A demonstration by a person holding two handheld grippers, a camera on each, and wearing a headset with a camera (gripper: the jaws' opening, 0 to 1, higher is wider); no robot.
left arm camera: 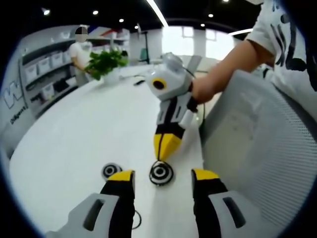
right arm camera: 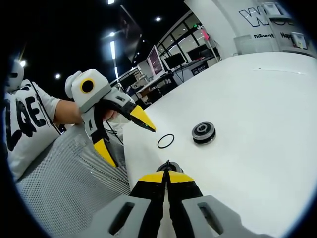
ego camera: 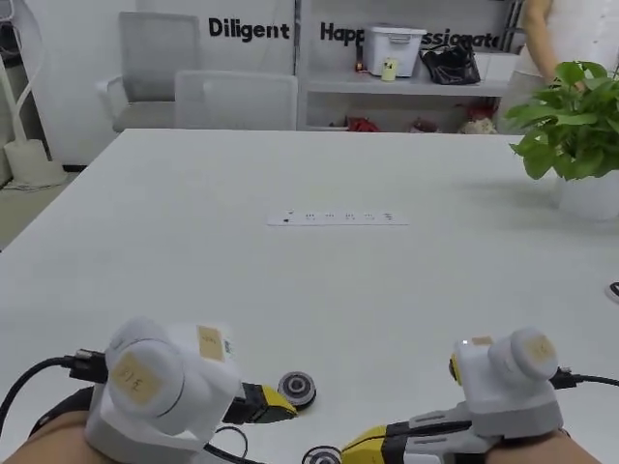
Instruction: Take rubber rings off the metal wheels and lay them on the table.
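One metal wheel (right arm camera: 204,132) sits mid-frame in the right gripper view, a loose rubber ring (right arm camera: 166,141) just left of it on the table (right arm camera: 257,124). Right gripper (right arm camera: 168,174) pinched tight; left gripper (left arm camera: 162,175) spread wide, bottom of its view.

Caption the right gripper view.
Shut right gripper faces the open left gripper over a thin black ring and a metal wheel on the table.
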